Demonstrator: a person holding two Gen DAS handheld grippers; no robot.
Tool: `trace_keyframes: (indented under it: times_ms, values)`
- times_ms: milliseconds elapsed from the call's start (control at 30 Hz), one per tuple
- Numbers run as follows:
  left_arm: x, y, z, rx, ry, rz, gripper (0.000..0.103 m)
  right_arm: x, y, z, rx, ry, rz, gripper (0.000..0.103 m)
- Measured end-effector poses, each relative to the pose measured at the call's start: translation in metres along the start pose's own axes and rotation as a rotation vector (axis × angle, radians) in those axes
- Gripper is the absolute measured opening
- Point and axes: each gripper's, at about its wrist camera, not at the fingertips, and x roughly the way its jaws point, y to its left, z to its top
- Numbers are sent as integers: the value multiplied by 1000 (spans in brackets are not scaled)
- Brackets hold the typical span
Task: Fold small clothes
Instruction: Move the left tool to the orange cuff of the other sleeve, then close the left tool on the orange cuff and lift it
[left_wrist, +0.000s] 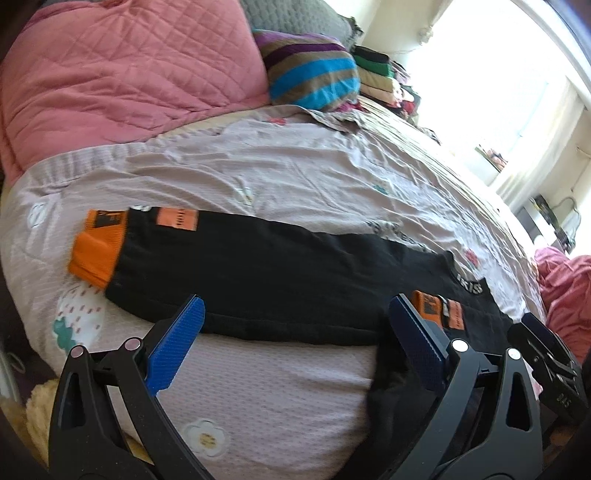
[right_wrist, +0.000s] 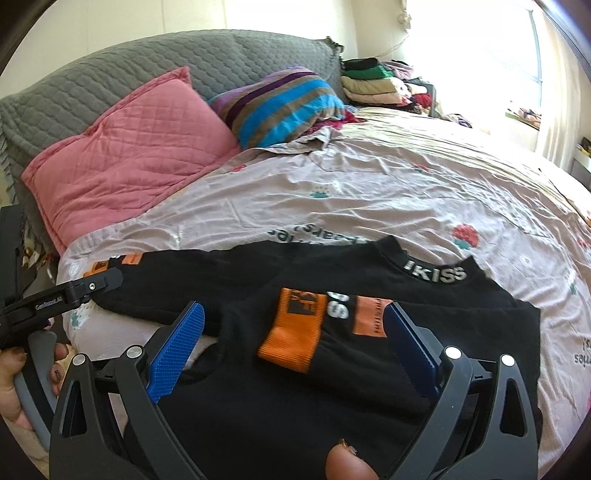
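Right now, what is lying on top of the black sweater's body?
One sleeve is folded across the black sweater, its orange cuff resting over white chest lettering. Only part of that print shows; the rest is covered by the sleeve.

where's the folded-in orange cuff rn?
Right wrist view: the orange cuff lies on the black sweater chest, below the IKISS collar, between the open right gripper fingers, nearer the right-side one.
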Motion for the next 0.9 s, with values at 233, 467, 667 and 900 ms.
trace_keyframes:
  times_ms: [233, 467, 667, 900]
  values:
    - [-1, 27, 3, -43, -13, 44, 93, 14, 31, 6, -58, 8, 35, 97]
    - [0, 48, 5, -86, -23, 75, 93, 26, 51, 8, -81, 24, 67, 97]
    - [4, 71, 5, -137, -22, 104, 93, 36, 63, 7, -101, 39, 87, 97]
    - [13, 96, 5, -197, -7, 143, 93, 50, 75, 5, -130, 66, 112, 97]
